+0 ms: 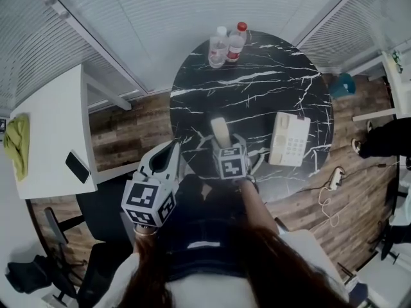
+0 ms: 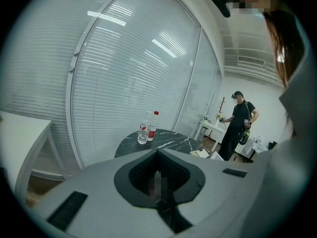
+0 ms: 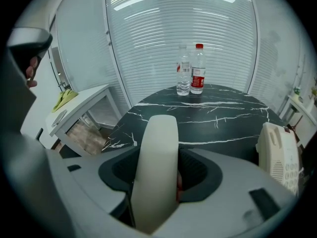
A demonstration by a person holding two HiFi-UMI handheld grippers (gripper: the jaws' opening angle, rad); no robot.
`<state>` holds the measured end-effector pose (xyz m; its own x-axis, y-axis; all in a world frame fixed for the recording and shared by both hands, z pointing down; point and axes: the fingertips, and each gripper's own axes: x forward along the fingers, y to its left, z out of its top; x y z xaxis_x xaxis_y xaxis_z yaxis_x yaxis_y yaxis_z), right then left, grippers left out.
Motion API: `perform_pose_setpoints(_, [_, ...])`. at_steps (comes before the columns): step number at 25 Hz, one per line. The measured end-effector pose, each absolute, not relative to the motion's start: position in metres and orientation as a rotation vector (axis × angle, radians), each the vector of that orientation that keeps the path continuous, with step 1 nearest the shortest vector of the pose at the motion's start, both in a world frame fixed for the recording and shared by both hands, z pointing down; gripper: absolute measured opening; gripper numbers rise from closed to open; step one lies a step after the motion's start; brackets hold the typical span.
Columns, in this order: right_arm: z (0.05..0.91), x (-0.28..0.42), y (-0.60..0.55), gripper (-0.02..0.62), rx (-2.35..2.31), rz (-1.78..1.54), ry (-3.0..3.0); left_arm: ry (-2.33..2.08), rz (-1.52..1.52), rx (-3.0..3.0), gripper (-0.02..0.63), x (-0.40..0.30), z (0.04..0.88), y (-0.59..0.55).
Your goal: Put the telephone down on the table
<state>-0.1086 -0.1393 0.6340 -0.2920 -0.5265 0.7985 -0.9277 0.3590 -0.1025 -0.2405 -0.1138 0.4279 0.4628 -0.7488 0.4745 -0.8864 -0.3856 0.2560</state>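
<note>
A cream telephone handset point(image 1: 219, 131) stands nearly upright over the near edge of the round black marble table point(image 1: 257, 88). My right gripper point(image 1: 221, 145) is shut on its lower part. In the right gripper view the handset point(image 3: 157, 167) fills the gap of the right gripper point(image 3: 159, 155). The cream telephone base point(image 1: 289, 139) with its keypad lies on the table to the right, apart from the handset, and shows as the base point(image 3: 281, 152). My left gripper point(image 1: 171, 155) hangs left of the table edge, shut and empty, also seen as the left gripper point(image 2: 157, 153).
Two water bottles point(image 1: 226, 44) stand at the table's far edge. At the left is a white desk point(image 1: 51, 127) with a yellow-green cloth point(image 1: 17, 143) and a dark phone point(image 1: 78, 167). A power strip point(image 1: 334, 178) lies on the floor. A person point(image 2: 238, 124) stands beyond the table.
</note>
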Motion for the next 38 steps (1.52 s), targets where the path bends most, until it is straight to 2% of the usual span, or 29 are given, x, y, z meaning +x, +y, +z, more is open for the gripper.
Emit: perform_pose_setpoints(38, [0.67, -0.152, -0.127, 0.235, 1.178, 0.742, -1.913, -1.336, 0.407, 2.318, 0.002, -0.272, 0.424, -0.118])
